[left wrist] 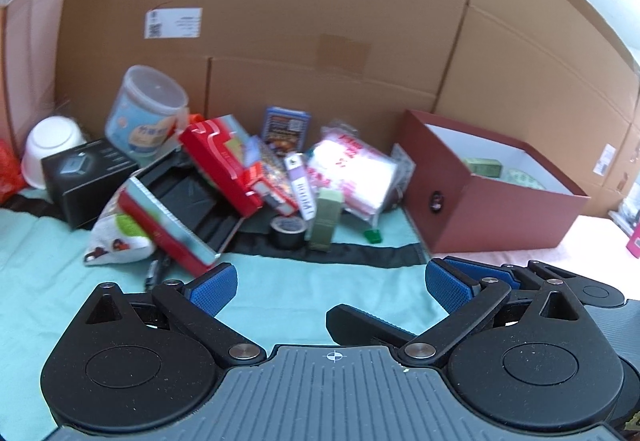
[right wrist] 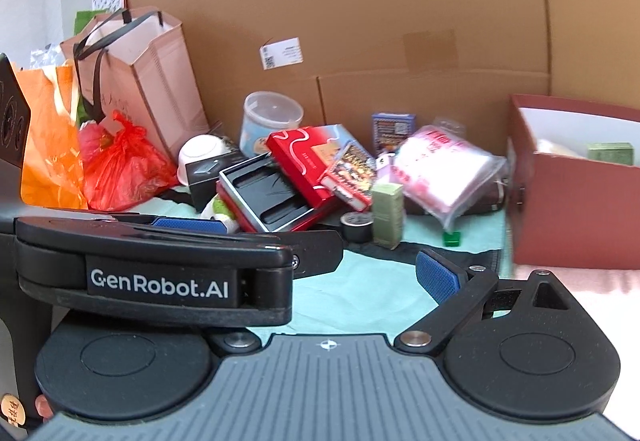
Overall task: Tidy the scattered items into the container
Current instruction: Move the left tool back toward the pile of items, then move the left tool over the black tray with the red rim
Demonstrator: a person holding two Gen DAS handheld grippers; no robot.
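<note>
A wall of flattened brown cardboard [left wrist: 320, 21] backs a surface spread with a pale teal cloth [left wrist: 280, 281]; a black strip of fabric crosses the cloth just before the pile. The container, a dark red box [left wrist: 492, 201] with a white inside, sits open at about two o'clock in the left wrist view and at three o'clock in the right wrist view; a green carton [left wrist: 482, 165] already lies inside it.

The scattered items heap together around eleven to twelve o'clock, just left of the red box: a clear lidded tub [left wrist: 146, 113] at the back; a white bowl [left wrist: 52, 149] upside down beside a black carton [left wrist: 88, 177]; a red gift box [left wrist: 224, 165] tilted over an open tray with black insert [left wrist: 188, 201]; a blue card pack [left wrist: 286, 127] upright against the cardboard; a clear bag with pink print [left wrist: 352, 169]; a tall olive-green box [left wrist: 326, 217] standing upright, with a roll of black tape [left wrist: 288, 231] touching its left side and a small green block [left wrist: 373, 236] near its right.

At nine o'clock in the right wrist view stand a pink paper bag [right wrist: 152, 81], an orange bag [right wrist: 48, 145] and a red plastic bag [right wrist: 120, 169].

The left gripper [left wrist: 326, 283] hovers over the cloth, its blue pads spread wide with nothing between them; the right gripper [right wrist: 316, 249] is likewise spread and empty, its left finger partly hidden behind the left gripper's body.
</note>
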